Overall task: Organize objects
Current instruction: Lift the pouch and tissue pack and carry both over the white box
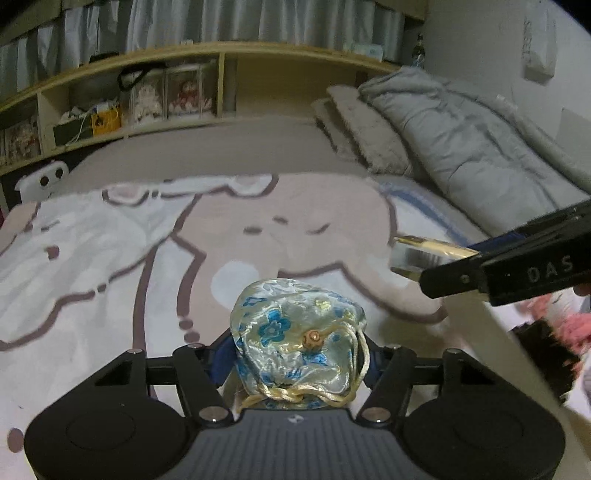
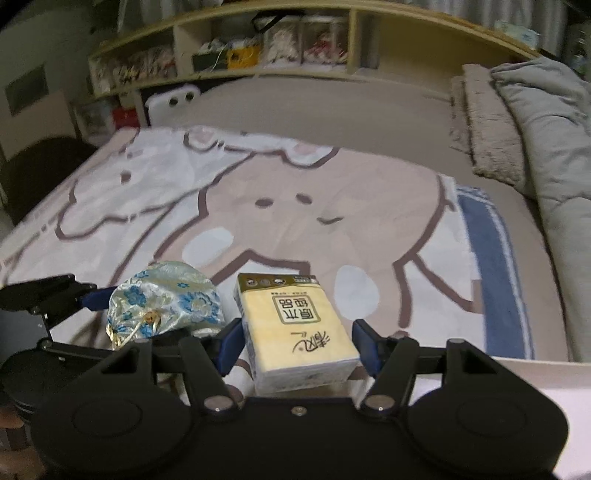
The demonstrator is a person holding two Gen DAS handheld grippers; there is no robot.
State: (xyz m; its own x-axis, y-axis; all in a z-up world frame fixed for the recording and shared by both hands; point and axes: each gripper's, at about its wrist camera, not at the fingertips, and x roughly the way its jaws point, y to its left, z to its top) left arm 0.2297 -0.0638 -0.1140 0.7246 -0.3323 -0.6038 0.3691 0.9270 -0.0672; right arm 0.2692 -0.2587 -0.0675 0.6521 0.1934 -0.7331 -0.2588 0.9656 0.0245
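The left gripper [image 1: 295, 365] pinches a brocade drawstring pouch [image 1: 295, 339]; the right gripper [image 2: 295, 345] clamps a tissue pack [image 2: 295, 325] (both lifted, presumably for carrying) above the cartoon blanket [image 2: 258, 192], headboard shelf [image 2: 406, 40] beyond.

Home bedroom. Bed [image 2: 332, 107] with cartoon-print blanket [image 2: 258, 206], folded grey duvet [image 1: 461, 140] at the side, cluttered headboard shelf [image 1: 155, 99], curtains [image 1: 229, 22] behind.

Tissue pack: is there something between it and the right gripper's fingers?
No. The tissue pack sits directly between the right gripper's blue fingers, nothing between. The brocade pouch is beside it, in the left gripper.
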